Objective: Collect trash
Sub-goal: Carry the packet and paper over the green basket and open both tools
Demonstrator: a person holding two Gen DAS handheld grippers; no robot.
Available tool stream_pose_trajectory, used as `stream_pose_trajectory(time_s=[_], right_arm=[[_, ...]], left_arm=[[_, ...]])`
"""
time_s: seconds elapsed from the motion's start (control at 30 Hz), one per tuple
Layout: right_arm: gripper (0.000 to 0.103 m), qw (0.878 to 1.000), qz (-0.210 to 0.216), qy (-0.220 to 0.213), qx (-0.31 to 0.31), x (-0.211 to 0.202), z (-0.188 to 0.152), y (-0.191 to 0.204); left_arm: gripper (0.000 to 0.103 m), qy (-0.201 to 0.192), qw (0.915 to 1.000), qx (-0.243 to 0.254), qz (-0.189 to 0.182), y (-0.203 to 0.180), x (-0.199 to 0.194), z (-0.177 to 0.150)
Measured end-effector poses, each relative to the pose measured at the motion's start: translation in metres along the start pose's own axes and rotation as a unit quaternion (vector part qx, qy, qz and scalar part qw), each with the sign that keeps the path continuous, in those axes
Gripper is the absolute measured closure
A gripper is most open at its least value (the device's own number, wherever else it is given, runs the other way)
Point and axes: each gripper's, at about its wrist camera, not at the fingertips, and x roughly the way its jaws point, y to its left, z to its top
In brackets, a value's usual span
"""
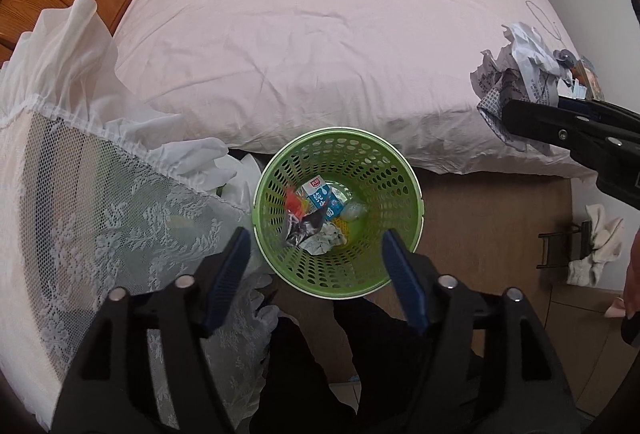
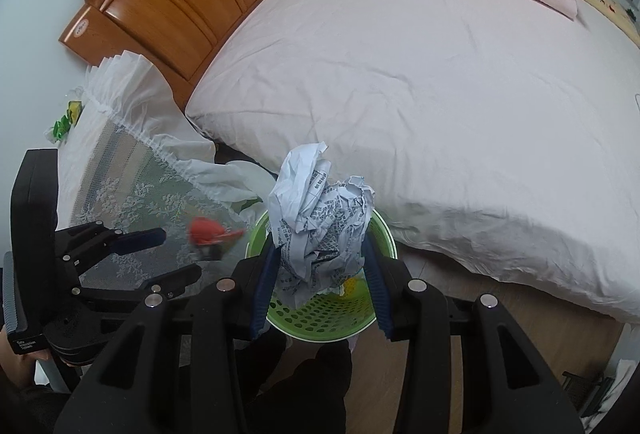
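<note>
The right tool (image 2: 320,254) pinches a crumpled wad of printed white paper (image 2: 320,218) directly above the round green perforated plastic basket (image 2: 320,318) beside the bed; the left tool (image 1: 316,254), jaws spread and empty, hangs over the same basket.

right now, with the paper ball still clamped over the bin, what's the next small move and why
Probably open the right gripper. It is shut on the crumpled paper, which in the right wrist view hangs over the mouth of the green basket, so the paper should drop in. The left gripper is open and empty above the basket, clear of the fall.
</note>
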Motion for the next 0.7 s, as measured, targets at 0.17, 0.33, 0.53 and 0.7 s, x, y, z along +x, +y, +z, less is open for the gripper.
stream_pose_trajectory(time_s=[0.17,0.33,0.53,0.7], right_arm=[[0.06,1.0,0.003,0.003,0.003,0.004,0.0,0.0],[0.06,1.0,0.005,0.006,0.002,0.006,0.001,0.001],[0.06,1.0,0.005,0.013,-0.002,0.011,0.0,0.006],[0.059,0.999,-0.004,0.032,-0.01,0.027,-0.003,0.01]], left_arm=[[0.01,-0.029,0.9994,0.0,0.02,-0.002,-0.016,0.002],[0.01,-0.049,0.9976,-0.003,0.049,0.001,-0.033,0.004],[0.01,-0.063,0.9969,-0.008,0.047,0.003,-0.046,0.004],[0.01,-0.062,0.9969,-0.011,0.047,0.006,-0.046,0.002]])
